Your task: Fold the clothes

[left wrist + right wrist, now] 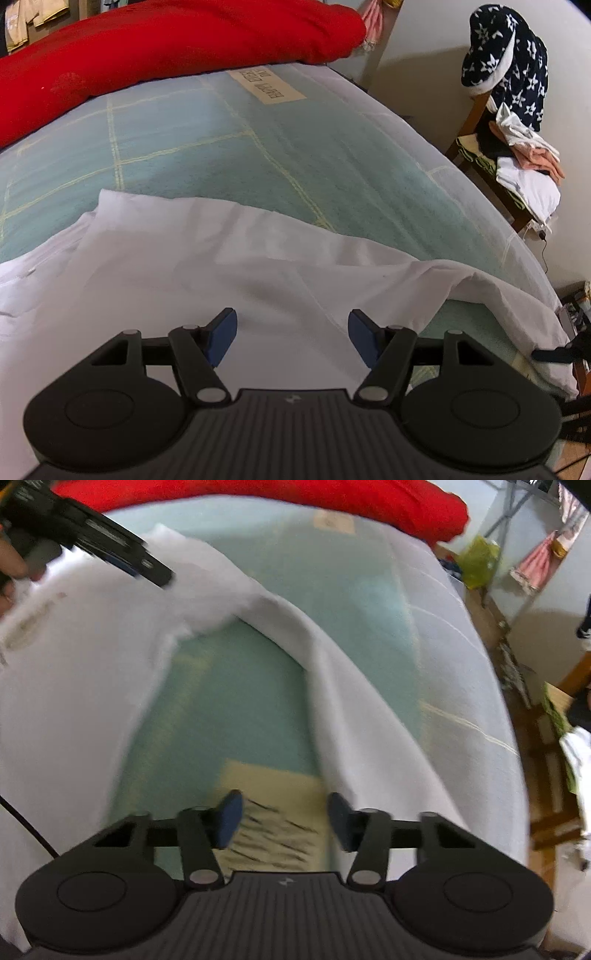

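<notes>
A white garment (221, 266) lies spread over the near part of the bed, one sleeve trailing off to the right. My left gripper (292, 332) hovers just above its cloth, open, with nothing between the blue pads. In the right wrist view the same garment (92, 646) fills the left side and its sleeve (351, 701) runs down the middle. My right gripper (284, 816) is open and empty, over bare blanket and a cream label (277, 786) beside the sleeve's end. The left gripper (155, 572) shows at top left, held in a hand.
The bed carries a teal checked blanket (221, 147) with a red pillow (166, 48) along its far edge. To the right stands a wooden chair (476, 110) piled with folded clothes (528, 184) and a star-patterned navy garment (506, 62). Clutter lines the floor by the bed's right side.
</notes>
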Action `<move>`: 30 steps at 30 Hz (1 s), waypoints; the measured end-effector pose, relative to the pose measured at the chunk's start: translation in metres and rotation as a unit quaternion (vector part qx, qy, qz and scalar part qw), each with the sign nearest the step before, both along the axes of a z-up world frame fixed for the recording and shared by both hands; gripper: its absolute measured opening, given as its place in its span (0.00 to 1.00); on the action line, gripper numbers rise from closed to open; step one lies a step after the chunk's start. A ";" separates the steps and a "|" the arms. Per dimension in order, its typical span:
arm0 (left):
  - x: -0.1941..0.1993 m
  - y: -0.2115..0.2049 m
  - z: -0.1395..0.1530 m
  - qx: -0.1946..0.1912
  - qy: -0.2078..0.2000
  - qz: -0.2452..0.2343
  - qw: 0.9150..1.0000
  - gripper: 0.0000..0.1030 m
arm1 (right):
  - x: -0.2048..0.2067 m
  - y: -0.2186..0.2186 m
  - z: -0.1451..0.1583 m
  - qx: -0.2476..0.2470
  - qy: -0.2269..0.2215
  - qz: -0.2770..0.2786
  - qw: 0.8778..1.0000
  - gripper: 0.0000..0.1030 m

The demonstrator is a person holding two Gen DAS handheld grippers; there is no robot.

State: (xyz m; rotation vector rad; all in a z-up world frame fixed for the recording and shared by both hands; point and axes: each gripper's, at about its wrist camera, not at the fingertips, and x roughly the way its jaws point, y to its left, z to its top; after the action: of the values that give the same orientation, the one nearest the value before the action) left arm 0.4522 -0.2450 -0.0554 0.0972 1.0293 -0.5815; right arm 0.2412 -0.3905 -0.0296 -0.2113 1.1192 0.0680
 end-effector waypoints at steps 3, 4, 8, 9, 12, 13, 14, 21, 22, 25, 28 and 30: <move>0.001 -0.002 -0.002 0.001 0.004 -0.001 1.000 0.65 | -0.003 -0.010 -0.001 -0.017 0.005 0.001 1.000 0.46; 0.001 -0.003 -0.003 0.001 0.006 -0.002 1.000 0.65 | -0.004 -0.011 -0.002 -0.022 0.007 0.004 1.000 0.45; 0.001 -0.002 -0.004 0.001 0.009 -0.004 1.000 0.65 | -0.007 -0.010 0.008 -0.034 0.005 0.019 0.999 0.43; 0.001 -0.002 -0.005 0.002 0.010 -0.004 1.000 0.65 | -0.008 -0.010 0.011 -0.037 0.004 0.021 0.999 0.43; 0.001 -0.001 -0.006 -0.001 0.014 -0.002 1.000 0.65 | -0.010 -0.014 0.010 -0.057 0.012 0.024 0.998 0.41; 0.001 0.000 -0.007 -0.002 0.015 -0.001 1.000 0.65 | -0.011 -0.015 0.010 -0.065 0.016 0.025 0.997 0.40; 0.001 0.000 -0.008 -0.002 0.016 -0.001 1.000 0.65 | -0.010 -0.016 0.009 -0.069 0.020 0.025 0.997 0.34; -0.001 0.002 -0.007 0.001 0.019 -0.010 1.000 0.65 | -0.007 -0.021 0.000 -0.052 0.044 0.046 0.997 0.08; -0.002 0.002 -0.007 0.003 0.020 -0.013 1.000 0.65 | -0.008 -0.022 0.002 -0.051 0.047 0.058 0.996 0.07; -0.004 0.004 -0.006 0.009 0.020 -0.020 1.000 0.65 | -0.014 -0.025 0.005 -0.044 0.068 0.098 0.992 0.05; -0.006 0.005 -0.005 0.013 0.022 -0.027 0.999 0.65 | -0.025 -0.027 0.008 -0.050 0.099 0.138 0.984 0.05; -0.008 0.004 -0.005 0.015 0.022 -0.032 0.999 0.65 | -0.031 -0.030 0.008 -0.048 0.116 0.150 0.981 0.07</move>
State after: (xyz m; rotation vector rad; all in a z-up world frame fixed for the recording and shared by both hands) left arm 0.4446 -0.2406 -0.0601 0.1450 1.0816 -0.6292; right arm 0.2104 -0.4202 -0.0213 -0.4688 1.3161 0.3143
